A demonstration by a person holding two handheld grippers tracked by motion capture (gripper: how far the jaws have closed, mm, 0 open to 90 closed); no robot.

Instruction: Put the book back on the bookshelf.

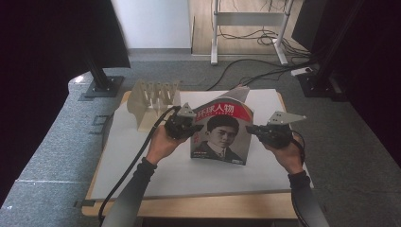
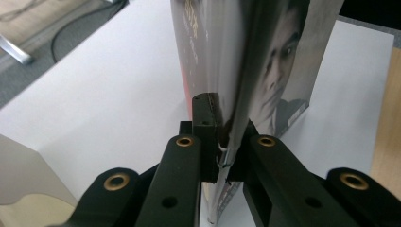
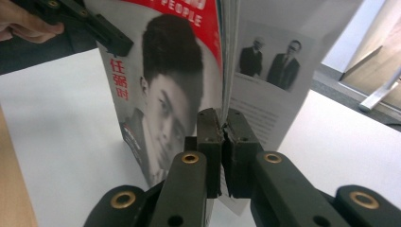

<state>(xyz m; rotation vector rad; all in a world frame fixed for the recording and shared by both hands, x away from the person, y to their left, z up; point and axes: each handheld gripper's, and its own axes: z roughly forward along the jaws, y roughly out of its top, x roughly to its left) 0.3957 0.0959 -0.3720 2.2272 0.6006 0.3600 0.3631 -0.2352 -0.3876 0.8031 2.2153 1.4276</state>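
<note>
A magazine [image 1: 222, 137] with a red masthead and a black-and-white portrait on its cover stands upright on the white tabletop [image 1: 142, 161]. My left gripper [image 1: 195, 126] is shut on its left edge, about halfway up. In the left gripper view the jaws [image 2: 222, 123] pinch the magazine [image 2: 279, 61] edge-on. My right gripper [image 1: 250, 129] is shut on the opposite edge. The right gripper view has the jaws [image 3: 223, 123] closed on the page edges of the magazine [image 3: 165, 94], with the cover to the left and an inner page fanned out to the right. Farther off there, the left gripper [image 3: 111, 40] grips the far edge.
A beige slotted rack [image 1: 151, 101] stands at the table's back left, close behind the left hand; its corner [image 2: 19, 175] is in the left gripper view. Black stand bases [image 1: 101, 85] and cables [image 1: 255, 71] lie on the grey floor beyond the table.
</note>
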